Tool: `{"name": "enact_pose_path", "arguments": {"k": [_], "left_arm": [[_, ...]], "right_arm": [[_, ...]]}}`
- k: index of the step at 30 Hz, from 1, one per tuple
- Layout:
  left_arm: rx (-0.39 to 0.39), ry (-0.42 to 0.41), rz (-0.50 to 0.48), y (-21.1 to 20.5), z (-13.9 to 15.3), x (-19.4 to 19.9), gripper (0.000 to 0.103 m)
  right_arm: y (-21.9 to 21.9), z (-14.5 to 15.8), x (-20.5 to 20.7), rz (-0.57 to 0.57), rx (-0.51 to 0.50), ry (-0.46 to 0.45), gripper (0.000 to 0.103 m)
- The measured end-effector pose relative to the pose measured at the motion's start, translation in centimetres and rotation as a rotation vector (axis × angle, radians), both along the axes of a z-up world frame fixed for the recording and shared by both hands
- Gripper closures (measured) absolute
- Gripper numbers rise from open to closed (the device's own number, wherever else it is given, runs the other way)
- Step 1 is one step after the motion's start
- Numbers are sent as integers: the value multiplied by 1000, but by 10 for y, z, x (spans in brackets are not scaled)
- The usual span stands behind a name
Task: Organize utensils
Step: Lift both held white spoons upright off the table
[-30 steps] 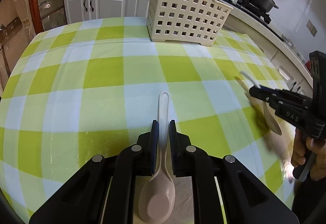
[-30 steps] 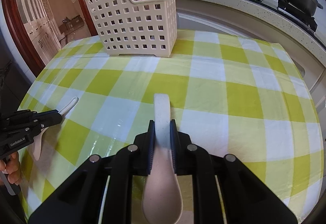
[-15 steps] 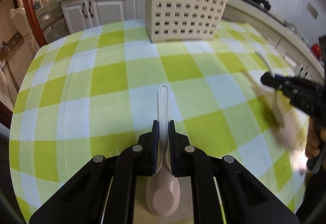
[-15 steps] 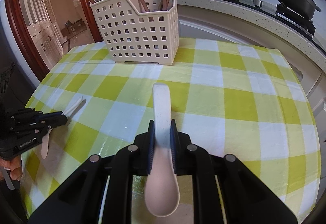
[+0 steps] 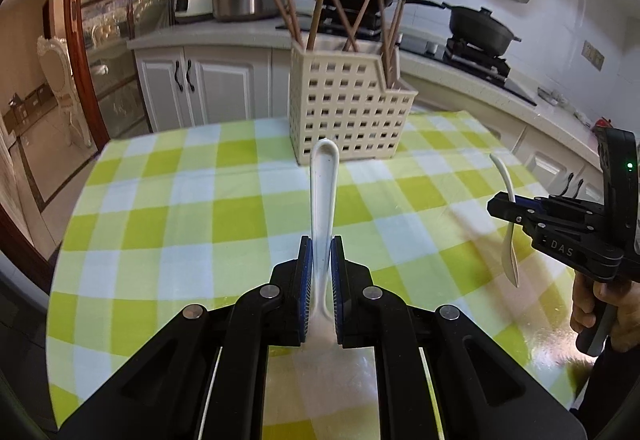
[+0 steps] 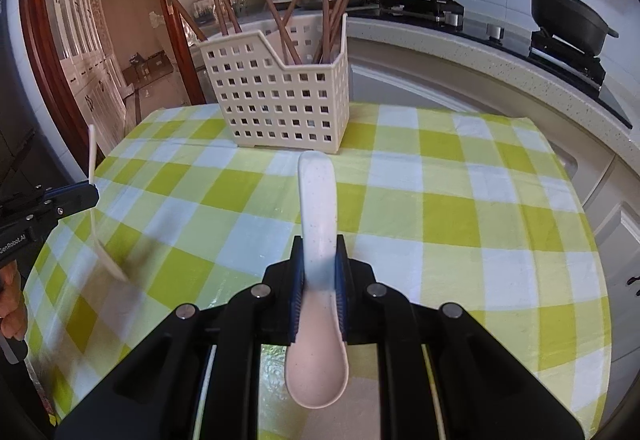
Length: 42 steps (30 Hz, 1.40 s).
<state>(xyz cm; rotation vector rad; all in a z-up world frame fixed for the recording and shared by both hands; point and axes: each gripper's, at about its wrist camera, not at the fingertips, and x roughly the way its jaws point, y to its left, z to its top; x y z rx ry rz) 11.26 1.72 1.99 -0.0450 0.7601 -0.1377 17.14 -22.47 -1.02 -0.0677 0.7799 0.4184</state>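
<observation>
Jaws first: our left gripper [image 5: 320, 252] is clamped on the neck of a white spoon [image 5: 324, 192], handle pointing fwd toward the basket, bowl tucked back under the jaws & blurred. Our right gripper [image 6: 320, 260] is likewise closed tight on a speckled spoon [image 6: 318, 280], handle fwd, pinkish bowl hanging back below the fingers. Both spoons look clear of the cloth; from each cam we see the other gripper carrying its spoon in the air, w/ a soft shadow on the table beneath.

Further out: the checked tablecloth [image 6: 440, 200] shows no other loose utensils in either view, tho the near edge is hidden by our own grippers. Beyond that stands the cream perforated basket [image 6: 280, 100] at the far side of the table, w/ brown chopsticks [image 6: 332, 0] already standing in it. No spoons visible inside; can't see its compartments well from here.

Progress, as we judge it: pick-up is done for both spoons, chopsticks seem sorted. Left to do: carry both over, drop them in the basket, prob. one at a time, bowl or handle down as the opening allows.
</observation>
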Motion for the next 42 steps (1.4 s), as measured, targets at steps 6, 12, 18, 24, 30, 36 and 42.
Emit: {"name": "enact_pose_path", "arguments": {"k": [6, 12, 18, 24, 30, 36, 42], "left_arm": [[8, -30, -9, -4, 11, -11, 94], [-1, -37, -11, -4, 12, -12, 95], [-3, -40, -15, -5, 12, -12, 95], [-2, -43, -18, -5, 12, -11, 95], [-7, -44, -16, -4, 13, -12, 95], [-5, -39, -15, -6, 11, -11, 95], [-8, -43, -19, -6, 12, -11, 95]], "right_arm": [[-4, 15, -17, 4, 4, -45, 89], [-9, 23, -23, 8, 21, -68, 89], [-11, 23, -21, 2, 22, -64, 89], [-11, 22, -21, 10, 34, -56, 89], [-11, 24, -23, 16, 45, -48, 89], [-9, 23, -22, 19, 30, -53, 88], [-9, 26, -23, 19, 33, -61, 88]]}}
